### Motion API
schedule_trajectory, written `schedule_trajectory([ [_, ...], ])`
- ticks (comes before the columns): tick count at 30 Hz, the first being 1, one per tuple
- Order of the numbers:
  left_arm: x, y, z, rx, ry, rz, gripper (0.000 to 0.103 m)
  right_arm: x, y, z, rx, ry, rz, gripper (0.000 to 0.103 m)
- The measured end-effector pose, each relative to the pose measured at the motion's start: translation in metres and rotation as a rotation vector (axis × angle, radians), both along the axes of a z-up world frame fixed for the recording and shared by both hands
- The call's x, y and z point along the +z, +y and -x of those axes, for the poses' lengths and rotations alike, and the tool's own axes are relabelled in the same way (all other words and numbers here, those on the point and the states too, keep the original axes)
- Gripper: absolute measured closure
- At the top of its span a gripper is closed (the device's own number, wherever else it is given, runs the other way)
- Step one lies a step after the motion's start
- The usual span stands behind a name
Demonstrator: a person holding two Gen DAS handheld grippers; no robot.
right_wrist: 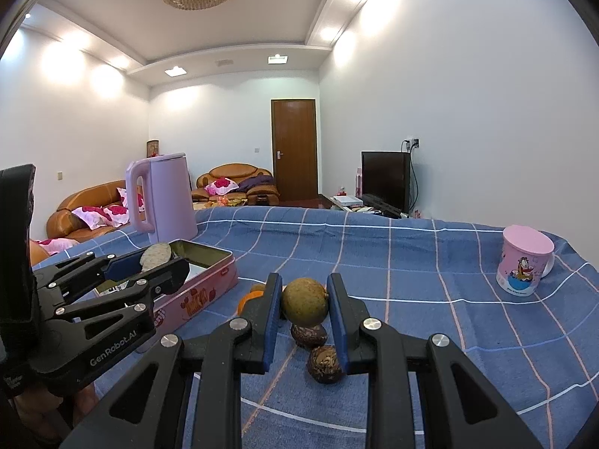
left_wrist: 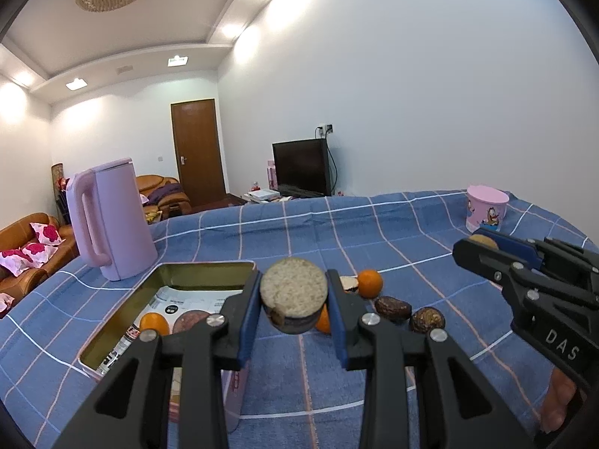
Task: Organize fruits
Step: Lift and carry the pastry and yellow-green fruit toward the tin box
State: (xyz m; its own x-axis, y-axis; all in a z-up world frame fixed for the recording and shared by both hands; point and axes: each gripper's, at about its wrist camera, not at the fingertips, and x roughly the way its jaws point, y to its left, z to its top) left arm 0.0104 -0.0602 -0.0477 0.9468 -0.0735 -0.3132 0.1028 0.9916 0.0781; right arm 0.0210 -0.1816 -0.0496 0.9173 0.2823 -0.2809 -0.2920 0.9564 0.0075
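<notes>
Left to right: lilac plastic kettle [left_wrist: 112,220] stood upright on the blue checked tablecloth [left_wrist: 374,232], ahead-left of the left gripper [left_wrist: 294,299]. Open pink rectangular tin [left_wrist: 194,269] sat just left of and below that gripper; inside were a small orange [left_wrist: 154,323] and a brown round fruit [left_wrist: 191,320], on printed paper.

Left gripper was clamped on a beige, rough-topped round fruit with a dark underside [left_wrist: 294,292], held clear of the cloth, beside the tin's near-right corner.

Ahead of it on the cloth: a second orange [left_wrist: 370,282], another orange [left_wrist: 324,320] partly hidden behind the right finger, then two dark wrinkled brown fruits [left_wrist: 393,308] in a row running toward the right gripper [right_wrist: 305,305].

Right gripper was clamped on a round green-brown fruit [right_wrist: 305,301], lifted above those two wrinkled fruits. Pink cartoon-print cup with pink lid [right_wrist: 524,260] stood well off to its right, near the table's far edge.
</notes>
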Motion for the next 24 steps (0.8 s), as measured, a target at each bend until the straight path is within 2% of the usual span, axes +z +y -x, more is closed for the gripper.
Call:
schedule_trajectory([
  [8, 0.001, 0.002, 0.002, 0.01, -0.005, 0.004, 0.068, 0.0, 0.001, 0.001, -0.003, 0.001, 0.006, 0.077],
  [24, 0.0, 0.026, -0.012, 0.057, 0.061, 0.006, 0.068, -0.002, 0.016, -0.018, 0.014, 0.066, 0.026, 0.077],
])
